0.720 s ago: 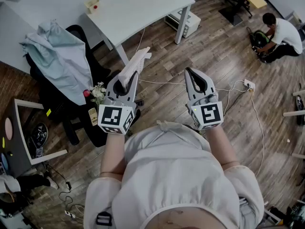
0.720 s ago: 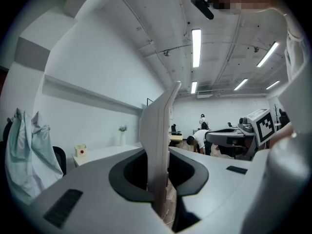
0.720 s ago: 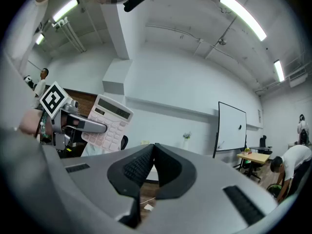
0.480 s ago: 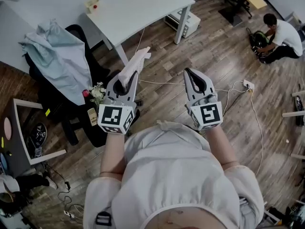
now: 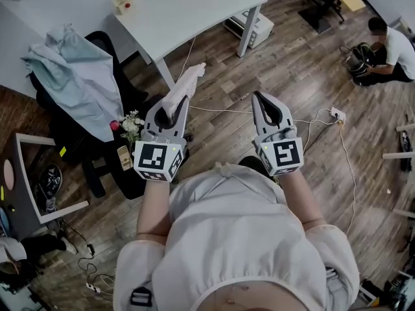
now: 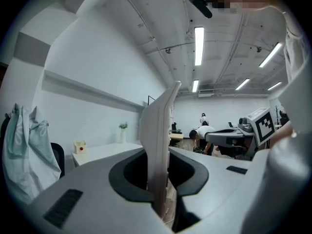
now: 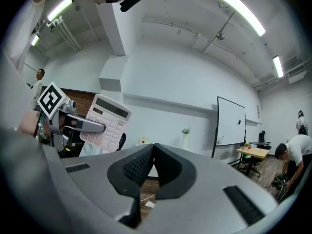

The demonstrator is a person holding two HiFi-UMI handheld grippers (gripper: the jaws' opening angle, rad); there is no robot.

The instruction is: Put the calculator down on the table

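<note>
We see a pale pink calculator (image 7: 114, 126), a white table (image 5: 188, 8) beyond it and brown wood-grain floor (image 5: 285, 63) beneath it

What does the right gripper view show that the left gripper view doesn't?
Only the right gripper view shows the keys and display of the calculator, plus a whiteboard. Only the left gripper view shows the calculator as a thin edge clamped in the left gripper, and the right gripper from the side. Both show the small box on the white table and a person crouching in the background.
</note>
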